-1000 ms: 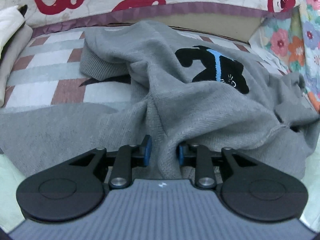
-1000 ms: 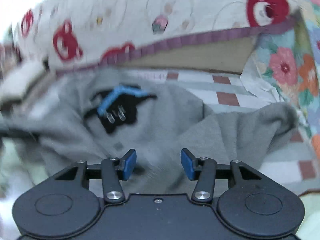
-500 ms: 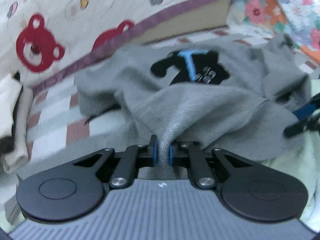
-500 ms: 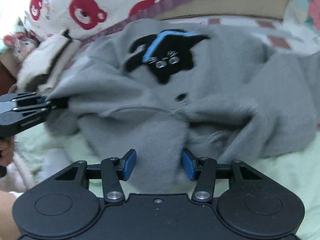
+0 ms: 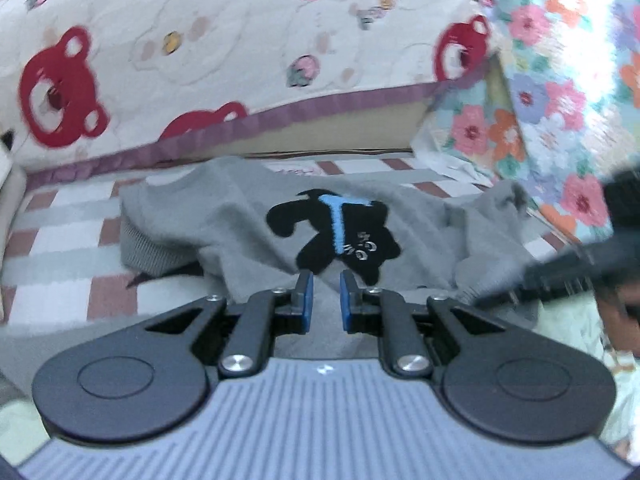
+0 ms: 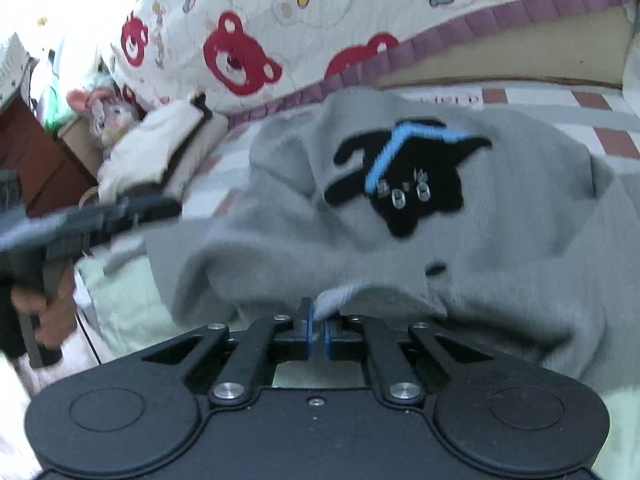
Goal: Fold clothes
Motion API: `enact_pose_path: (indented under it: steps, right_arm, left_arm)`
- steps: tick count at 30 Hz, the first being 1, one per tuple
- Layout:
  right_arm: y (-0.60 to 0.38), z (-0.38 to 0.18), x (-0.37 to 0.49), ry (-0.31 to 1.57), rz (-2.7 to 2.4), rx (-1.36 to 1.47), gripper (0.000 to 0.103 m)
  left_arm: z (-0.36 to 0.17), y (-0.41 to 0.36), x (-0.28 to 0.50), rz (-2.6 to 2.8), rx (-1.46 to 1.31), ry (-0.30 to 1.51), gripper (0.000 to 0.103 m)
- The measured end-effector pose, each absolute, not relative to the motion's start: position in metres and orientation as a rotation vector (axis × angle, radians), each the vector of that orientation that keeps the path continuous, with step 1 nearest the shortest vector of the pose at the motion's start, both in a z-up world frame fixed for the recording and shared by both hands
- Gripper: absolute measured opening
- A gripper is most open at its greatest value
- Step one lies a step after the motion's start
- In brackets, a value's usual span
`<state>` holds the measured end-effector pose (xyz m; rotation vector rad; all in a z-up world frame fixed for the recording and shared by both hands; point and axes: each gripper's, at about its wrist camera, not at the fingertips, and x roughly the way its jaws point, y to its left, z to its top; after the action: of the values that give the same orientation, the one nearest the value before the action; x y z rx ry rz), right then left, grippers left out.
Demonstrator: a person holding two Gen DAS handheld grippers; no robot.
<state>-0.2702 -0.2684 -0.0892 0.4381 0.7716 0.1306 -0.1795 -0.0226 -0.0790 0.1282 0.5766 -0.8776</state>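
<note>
1. Left wrist view: the left gripper (image 5: 324,300) sits low at the near edge of the grey sweater (image 5: 240,220). Its fingers (image 5: 306,300) show a narrow gap that is opening a touch, and grey knit runs right through it; whether the pads still bite the cloth I can't tell. The sweater spreads away from the fingers across the checked bed (image 5: 60,240), cat patch (image 5: 336,236) dead ahead, long axis running left to right. The right gripper (image 5: 580,268) comes in blurred from the right, at the sweater's right-hand near edge.

2. Right wrist view: the right gripper (image 6: 318,328) has its fingers (image 6: 306,332) clenched tight on a pale fold of the sweater (image 6: 520,240) hem (image 6: 336,300), right at the near edge. The body of the garment lies beyond and to the right; the patch (image 6: 400,176) is far of centre. The left gripper (image 6: 112,212), held in a hand (image 6: 48,312), reaches in from the left, near the sweater's left edge.

3. My read: both grippers work the near hem, one each side, so the fold would carry away towards the far bear quilt (image 6: 260,40).
</note>
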Motion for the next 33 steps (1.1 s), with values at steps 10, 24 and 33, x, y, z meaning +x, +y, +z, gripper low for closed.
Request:
enact_pose_path:
  steps: [10, 24, 33]
  right_arm:
    - [-0.292, -0.095, -0.2, 0.736, 0.105, 0.447, 0.005]
    - [-0.34, -0.075, -0.287, 0.742, -0.207, 0.317, 0.036]
    - [-0.345, -0.107, -0.365, 0.772, -0.277, 0.68, 0.052]
  left_arm:
    - [-0.084, -0.072, -0.2, -1.116, 0.26, 0.619, 0.04]
    - [-0.168, -0.124, -0.124, -0.878, 0.24, 0.934, 0.005]
    - [-0.173, -0.142, -0.139, -0.807, 0.369, 0.881, 0.005]
